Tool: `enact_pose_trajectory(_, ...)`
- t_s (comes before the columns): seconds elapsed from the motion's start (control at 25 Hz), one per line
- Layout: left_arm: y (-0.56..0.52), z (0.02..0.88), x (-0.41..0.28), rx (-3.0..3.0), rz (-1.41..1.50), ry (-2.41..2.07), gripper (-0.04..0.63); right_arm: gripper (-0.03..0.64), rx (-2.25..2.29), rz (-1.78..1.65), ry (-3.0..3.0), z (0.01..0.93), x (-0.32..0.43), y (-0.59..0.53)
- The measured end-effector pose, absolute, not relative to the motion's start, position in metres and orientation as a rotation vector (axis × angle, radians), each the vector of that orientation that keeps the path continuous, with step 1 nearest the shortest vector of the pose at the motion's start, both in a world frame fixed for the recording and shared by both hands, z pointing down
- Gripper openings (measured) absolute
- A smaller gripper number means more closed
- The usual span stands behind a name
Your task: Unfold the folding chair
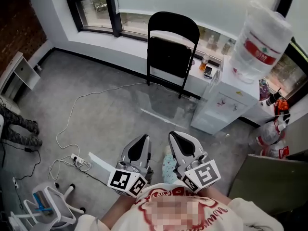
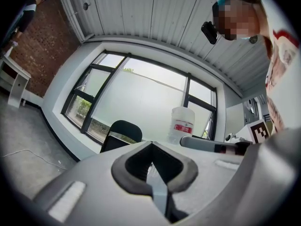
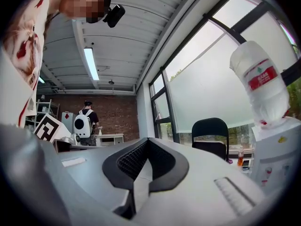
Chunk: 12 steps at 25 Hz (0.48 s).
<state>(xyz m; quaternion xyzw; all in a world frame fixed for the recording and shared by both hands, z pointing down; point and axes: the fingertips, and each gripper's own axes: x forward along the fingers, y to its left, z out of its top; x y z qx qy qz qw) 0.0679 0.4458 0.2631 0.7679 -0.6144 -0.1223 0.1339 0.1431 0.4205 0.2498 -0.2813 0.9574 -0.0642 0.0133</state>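
The black folding chair [image 1: 171, 52] stands folded flat, leaning against the window ledge at the far side of the room. It shows small in the left gripper view [image 2: 120, 134] and in the right gripper view [image 3: 210, 134]. My left gripper [image 1: 142, 141] and right gripper [image 1: 178, 138] are side by side close to my chest, well short of the chair. Both are shut with nothing between the jaws, as the left gripper [image 2: 153, 157] and right gripper [image 3: 148, 157] views show.
A white water dispenser [image 1: 224, 100] with a large bottle [image 1: 262, 42] stands right of the chair. A power strip and white cable [image 1: 79, 160] lie on the grey floor at left. A white stool [image 1: 48, 201] is at lower left. A person with a backpack [image 3: 84, 121] stands far off.
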Motion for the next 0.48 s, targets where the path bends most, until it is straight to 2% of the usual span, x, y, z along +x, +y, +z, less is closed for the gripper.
enact_pose_trajectory(0.48,0.240,0.246,0.053,2.230,-0.457,-1.743,0.000,0.023,-0.861,-0.134,3.005,0.230,0.123,0.225)
